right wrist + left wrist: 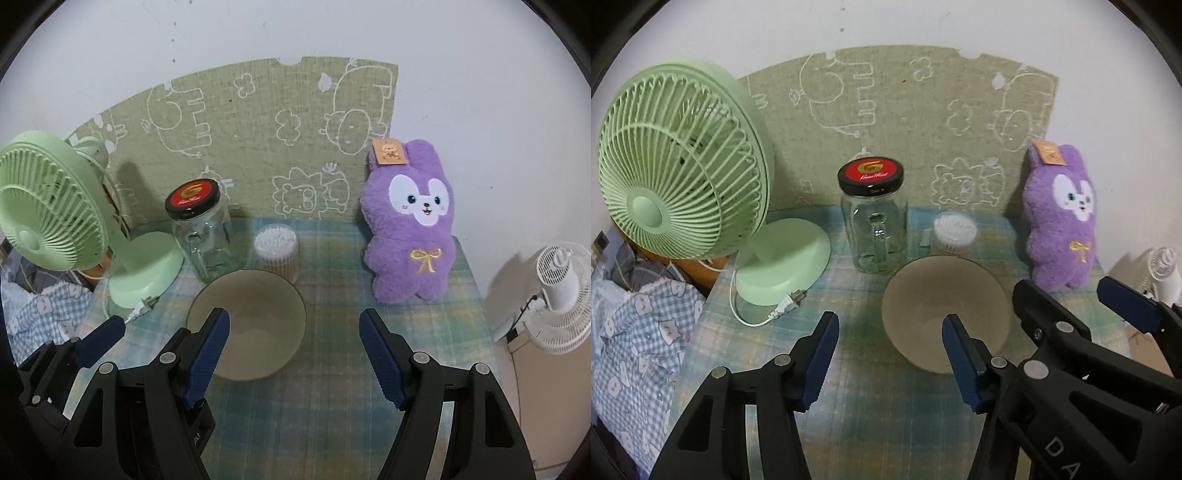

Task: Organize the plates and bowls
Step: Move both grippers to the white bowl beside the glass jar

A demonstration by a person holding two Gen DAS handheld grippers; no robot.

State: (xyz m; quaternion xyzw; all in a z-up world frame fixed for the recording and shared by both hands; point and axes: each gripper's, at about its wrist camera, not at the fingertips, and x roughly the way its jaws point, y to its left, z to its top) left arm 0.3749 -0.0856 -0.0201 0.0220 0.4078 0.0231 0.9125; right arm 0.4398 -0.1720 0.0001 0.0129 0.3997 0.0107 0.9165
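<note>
Both grippers hang with fingers apart, gripping nothing. The left gripper (pixel 890 358) has its right finger over the bowl (pixel 945 314); the right gripper (pixel 295 354) has its left finger over it. Beyond stand a jar (pixel 873 218), fan (pixel 683 162) and plush rabbit (pixel 410 221).

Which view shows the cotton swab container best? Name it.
Right wrist view: the cotton swab container stands clear behind the bowl, swab tips visible. In the left wrist view it looks blurred, its lower part hidden by the bowl's rim.
</note>
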